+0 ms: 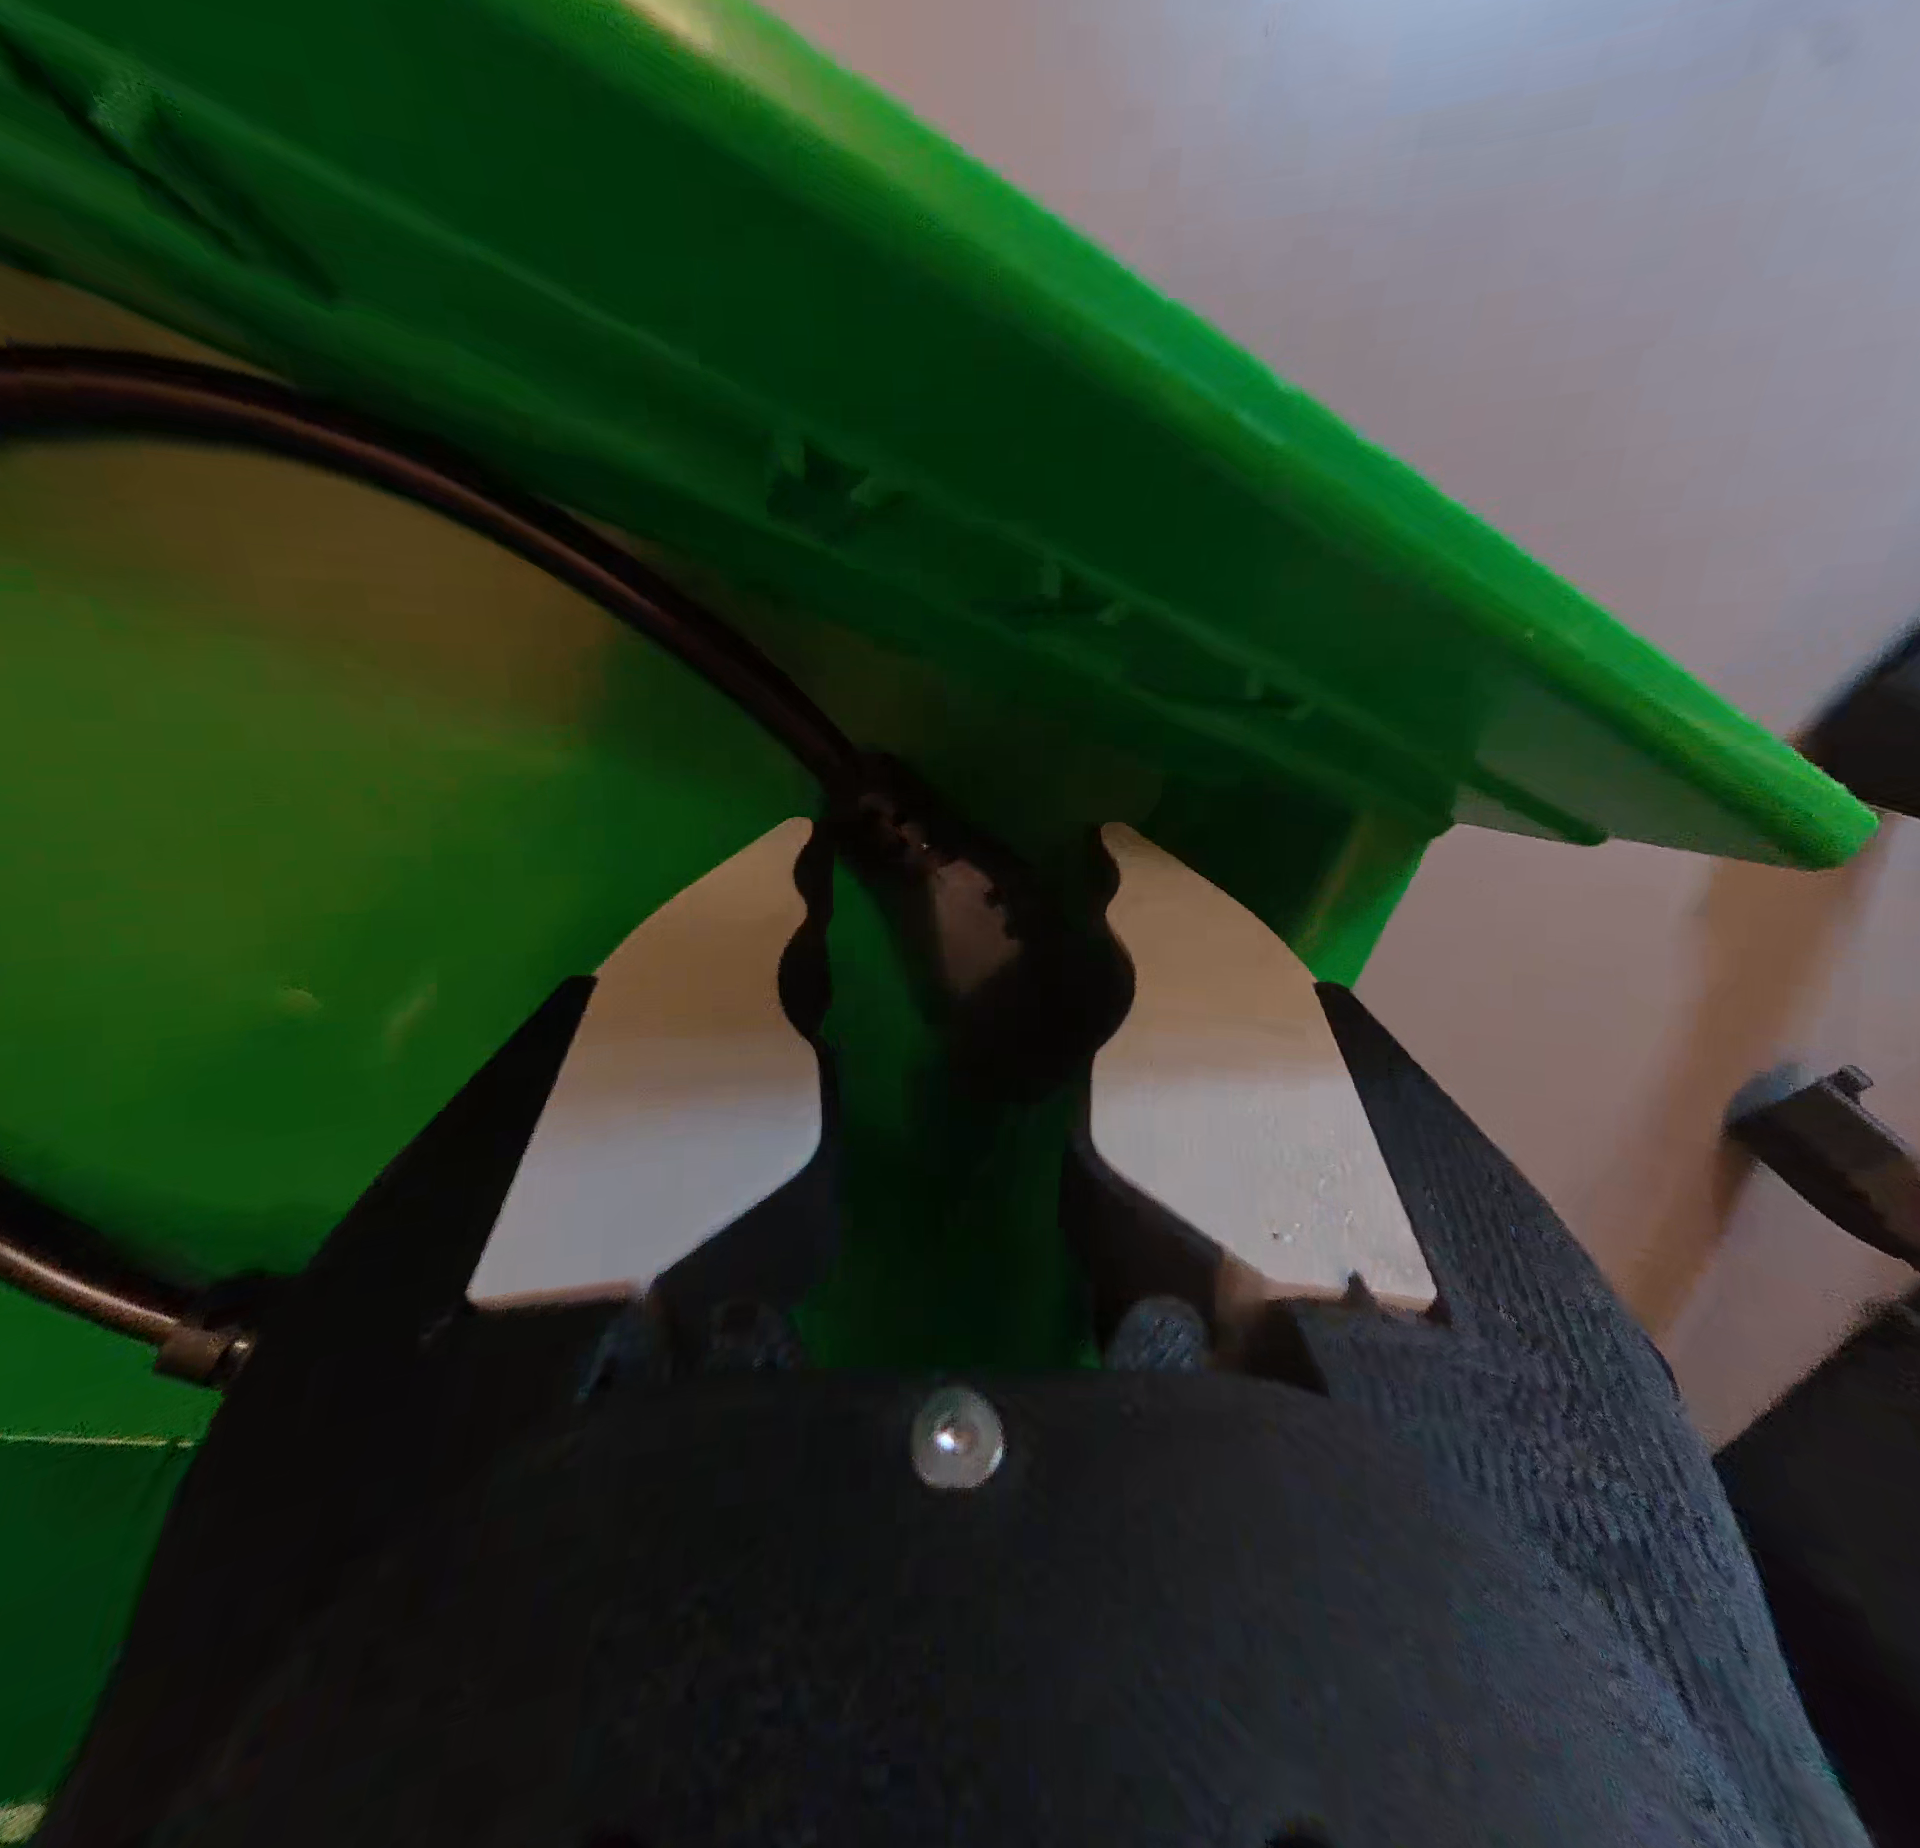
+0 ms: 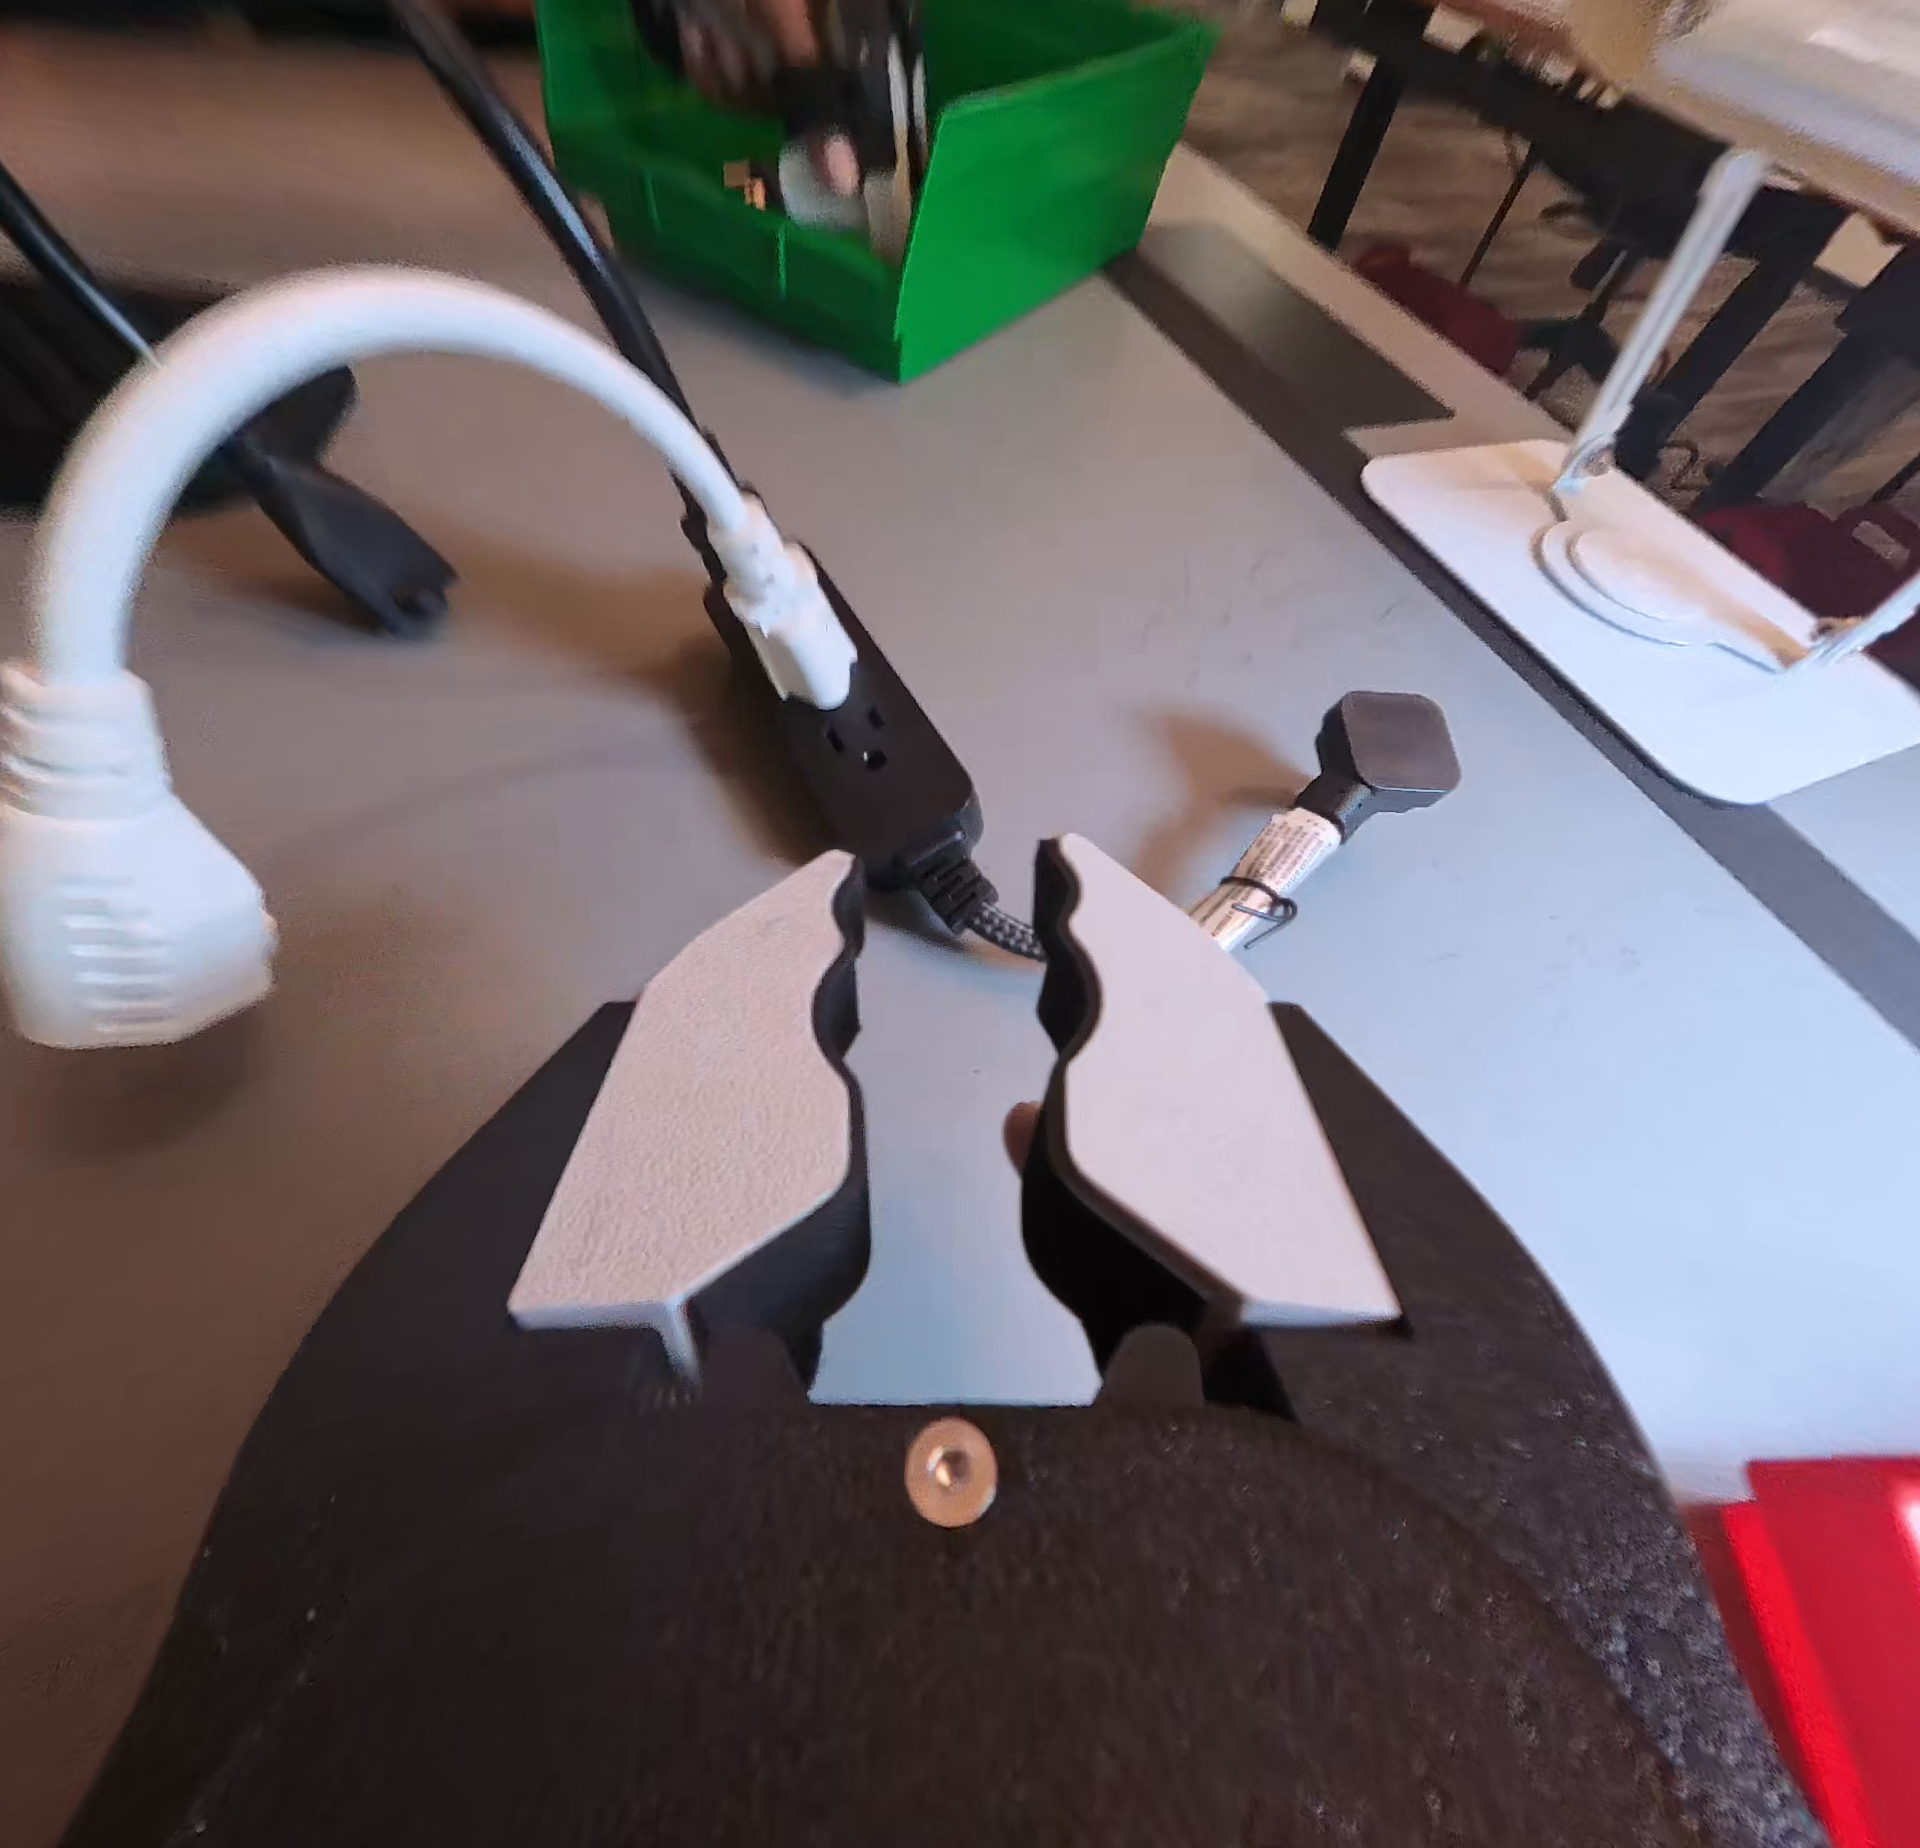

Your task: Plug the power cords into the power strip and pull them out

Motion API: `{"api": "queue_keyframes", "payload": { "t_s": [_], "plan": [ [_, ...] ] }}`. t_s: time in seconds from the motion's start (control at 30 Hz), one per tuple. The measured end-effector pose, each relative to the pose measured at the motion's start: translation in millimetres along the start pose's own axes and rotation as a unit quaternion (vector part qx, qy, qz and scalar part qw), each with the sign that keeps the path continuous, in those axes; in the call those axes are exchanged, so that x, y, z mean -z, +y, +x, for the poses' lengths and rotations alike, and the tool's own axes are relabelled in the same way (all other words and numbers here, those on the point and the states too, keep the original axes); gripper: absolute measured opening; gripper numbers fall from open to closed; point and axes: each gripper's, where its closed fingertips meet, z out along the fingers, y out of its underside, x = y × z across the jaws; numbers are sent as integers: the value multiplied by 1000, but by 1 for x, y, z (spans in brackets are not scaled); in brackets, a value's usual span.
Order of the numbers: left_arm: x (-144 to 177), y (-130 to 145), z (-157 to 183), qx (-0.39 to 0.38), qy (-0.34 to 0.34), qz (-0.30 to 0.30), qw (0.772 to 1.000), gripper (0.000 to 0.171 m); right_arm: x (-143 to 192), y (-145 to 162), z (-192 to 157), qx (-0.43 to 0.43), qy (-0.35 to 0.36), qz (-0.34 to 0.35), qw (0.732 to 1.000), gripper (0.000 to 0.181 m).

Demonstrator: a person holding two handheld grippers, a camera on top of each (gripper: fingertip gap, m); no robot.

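Right gripper jaws apart, empty, power strip at 12 with white cord plugged in. Left gripper clamps a black cord at the green bin; we'd lift it out slowly.

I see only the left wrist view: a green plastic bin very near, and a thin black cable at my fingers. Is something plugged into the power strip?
Observer: Yes. The right wrist view shows a white plug on a short thick white cord sitting in the long black power strip.
Operator: Is any outlet free?
Observer: One free outlet shows, beside the white plug on the side toward the right gripper.
Operator: Is the right gripper holding anything?
Observer: No. It hovers open above the grey table, near the strip's black braided cable.
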Motion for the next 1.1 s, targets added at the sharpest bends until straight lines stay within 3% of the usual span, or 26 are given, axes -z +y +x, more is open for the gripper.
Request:
{"api": "queue_keyframes", "payload": {
  "t_s": [0.13,0.27,0.43,0.63,0.87,1.0,1.1],
  "plan": [
    [0,1,-3,-23,-24,0,999,38,-33,10,-7,117,-20,-102,988,54],
    [3,4,-4,-34,-31,4,999,35,-72,20,-16,208,-74,-187,957,61],
    [37,3,4,-45,-23,80,995,25,-84,34,-20,203,-140,-250,936,46],
    [99,4,23,-61,14,207,976,20,-59,45,-37,119,-206,-302,923,46],
    [174,-7,67,-108,54,362,924,20,-36,55,-62,84,-243,-340,905,46],
    [210,-16,136,-208,76,421,880,20,-33,55,-69,53,-257,-343,902,46],
    [212,-24,185,-264,95,437,855,20,-31,55,-70,28,-267,-353,896,46]
  ]
}}
